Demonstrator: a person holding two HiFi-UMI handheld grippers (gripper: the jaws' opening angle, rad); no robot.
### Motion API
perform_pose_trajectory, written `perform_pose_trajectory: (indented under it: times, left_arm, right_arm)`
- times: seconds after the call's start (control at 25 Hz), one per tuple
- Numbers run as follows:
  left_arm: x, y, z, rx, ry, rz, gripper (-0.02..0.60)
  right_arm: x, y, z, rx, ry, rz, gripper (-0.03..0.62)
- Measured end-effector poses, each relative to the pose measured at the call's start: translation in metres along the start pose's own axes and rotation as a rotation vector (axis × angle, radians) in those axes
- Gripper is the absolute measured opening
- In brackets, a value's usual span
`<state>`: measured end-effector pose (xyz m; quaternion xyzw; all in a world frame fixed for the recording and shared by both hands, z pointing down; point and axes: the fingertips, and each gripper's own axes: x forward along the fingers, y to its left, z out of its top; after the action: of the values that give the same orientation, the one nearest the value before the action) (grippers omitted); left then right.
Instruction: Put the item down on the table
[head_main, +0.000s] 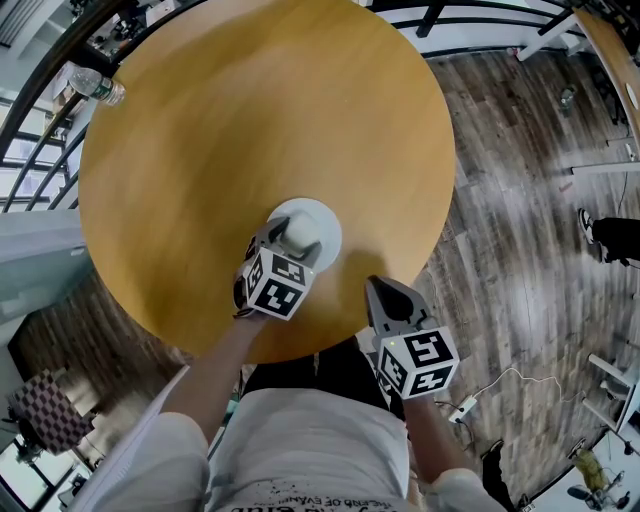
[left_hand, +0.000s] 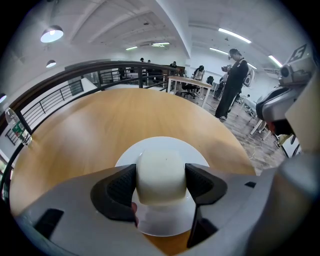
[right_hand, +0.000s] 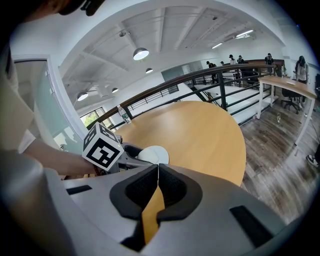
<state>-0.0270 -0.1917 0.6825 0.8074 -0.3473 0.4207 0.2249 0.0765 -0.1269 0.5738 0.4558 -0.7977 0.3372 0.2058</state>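
A white cup (left_hand: 161, 175) sits between the pads of my left gripper (left_hand: 161, 184), which is shut on its sides. It seems turned bottom up. Directly under it a white saucer (left_hand: 201, 159) lies on the round wooden table (head_main: 250, 120); whether the cup touches the saucer I cannot tell. In the head view the cup (head_main: 300, 232) and saucer (head_main: 328, 222) are near the table's front edge, with the left gripper (head_main: 290, 242) over them. My right gripper (head_main: 392, 298) hovers at the table's near edge, shut and empty; its jaws meet in the right gripper view (right_hand: 157, 182).
A clear water bottle (head_main: 97, 85) stands at the table's far left rim. A dark railing (left_hand: 75, 75) curves behind the table. A person (left_hand: 232, 80) stands by desks beyond it. A power strip with a cable (head_main: 462, 408) lies on the wood floor at right.
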Motion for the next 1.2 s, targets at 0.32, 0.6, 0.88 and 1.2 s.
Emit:
perform_pose_trajectory:
  times: [0.32,0.6,0.88,1.2]
  left_arm:
    - [0.0017,0.0005,-0.0003,-0.002,0.019,0.003,0.322]
    - [0.0027,0.0000,-0.0009,0.008,0.032,-0.005,0.322]
    - [0.0031,-0.0002,-0.0020,0.023,0.039,-0.002,0.324]
    - [-0.0010,-0.0018,-0.0013,0.012,0.020,-0.028,0.324]
  right_arm:
    - [-0.0002,-0.0012,-0.0002,0.001,0.003,0.002,0.026]
    - [0.0021,0.0005,-0.0003,-0.001,0.003,0.010,0.026]
    - [0.0024,0.0005,0.0013,0.001,0.001,0.013,0.026]
    - [-0.0018,-0.0014,0.0018,0.005,-0.005,0.013,0.026]
